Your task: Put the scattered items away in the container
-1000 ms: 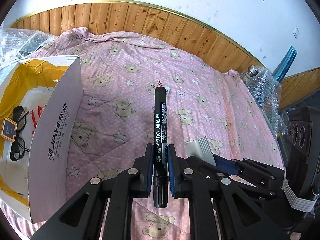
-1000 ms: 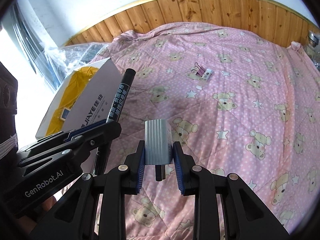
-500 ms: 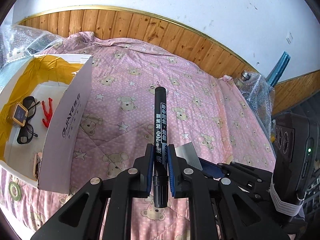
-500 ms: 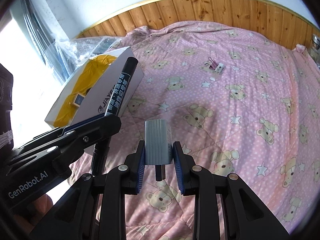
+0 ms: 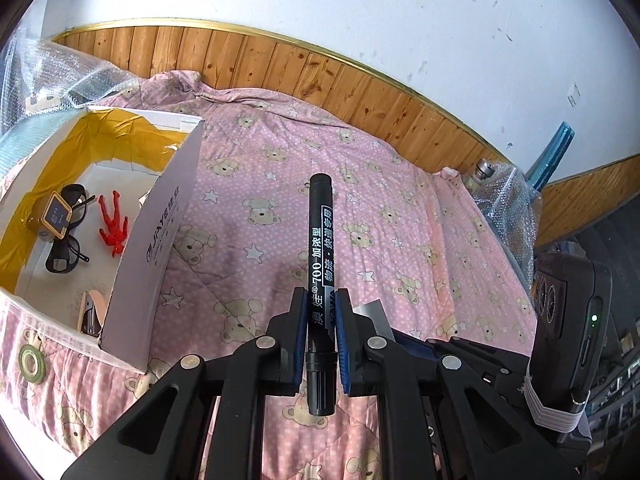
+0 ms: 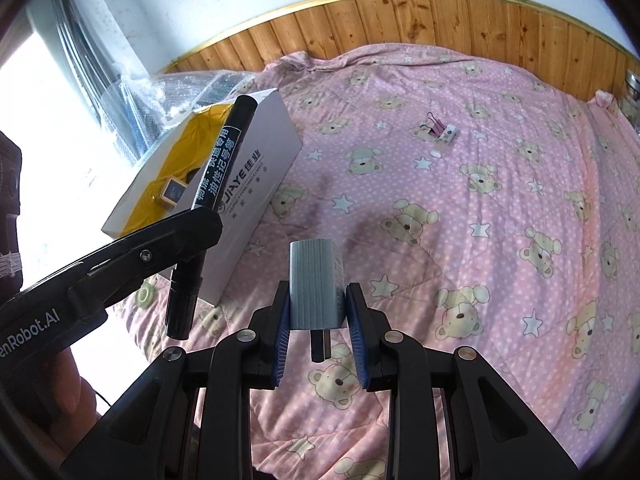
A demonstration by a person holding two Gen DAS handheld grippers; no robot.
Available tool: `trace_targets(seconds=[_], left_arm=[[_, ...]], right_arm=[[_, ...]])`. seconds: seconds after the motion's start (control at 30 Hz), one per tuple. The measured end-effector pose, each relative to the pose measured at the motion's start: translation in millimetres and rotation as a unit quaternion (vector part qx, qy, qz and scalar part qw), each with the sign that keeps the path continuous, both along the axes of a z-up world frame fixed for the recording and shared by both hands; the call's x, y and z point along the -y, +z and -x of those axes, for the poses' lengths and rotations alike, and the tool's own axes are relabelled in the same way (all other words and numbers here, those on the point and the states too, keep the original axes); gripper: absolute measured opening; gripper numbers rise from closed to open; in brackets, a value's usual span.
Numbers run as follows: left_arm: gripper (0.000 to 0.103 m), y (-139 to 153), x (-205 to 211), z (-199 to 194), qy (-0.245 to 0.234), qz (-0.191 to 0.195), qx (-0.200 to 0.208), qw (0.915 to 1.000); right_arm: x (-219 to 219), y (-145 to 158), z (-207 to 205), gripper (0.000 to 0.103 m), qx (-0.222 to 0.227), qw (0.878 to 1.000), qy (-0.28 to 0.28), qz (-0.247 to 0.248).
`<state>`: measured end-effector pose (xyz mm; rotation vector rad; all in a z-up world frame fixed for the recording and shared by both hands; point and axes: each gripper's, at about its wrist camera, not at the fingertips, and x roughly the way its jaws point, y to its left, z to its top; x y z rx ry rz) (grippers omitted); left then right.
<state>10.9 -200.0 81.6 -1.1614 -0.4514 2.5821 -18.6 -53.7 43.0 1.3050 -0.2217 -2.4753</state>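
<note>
1. Marker: a black cylindrical marker pen (image 5: pixel 320 264) with white print, clamped upright in the left gripper (image 5: pixel 321 336), above the pink bear-print quilt (image 5: pixel 384 224).
2. Right gripper (image 6: pixel 318 320) grips a ribbed grey metal block (image 6: pixel 314 280).
3. Open white cardboard box (image 5: pixel 160 240), yellow-lined, sits to the left, holding black sunglasses (image 5: pixel 66 240).

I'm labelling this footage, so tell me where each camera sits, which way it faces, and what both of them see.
Left wrist: on the left gripper, facing over the pink bedspread to the wall; its fingers clamp a black marker.
Right wrist: on the right gripper, facing across the bed; it clamps a grey ribbed object, with a hand at lower left.
Shared: marker, white box, bedspread.
</note>
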Motion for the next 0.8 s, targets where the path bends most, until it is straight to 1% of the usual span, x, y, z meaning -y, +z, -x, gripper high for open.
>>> trace_targets(seconds=[0.3, 0.57, 0.8], left_arm=[[0.014, 1.7, 20.7, -1.8, 0.017, -0.016, -0.003, 0.9997], [0.014, 15.5, 37.0, 1.9, 0.021, -0.029, -0.018, 0.9992], [0.014, 23.9, 61.6, 4.9, 0.042, -0.037, -0.024, 0.9981]], right_arm=[[12.9, 5.6, 8.4, 0.028, -0.002, 1.0, 0.01, -0.001], [28.9, 26.1, 24.8, 0.028, -0.017, 1.0, 0.019, -0.005], [52.8, 40.4, 38.6, 0.028, -0.025, 0.999, 0.035, -0.01]])
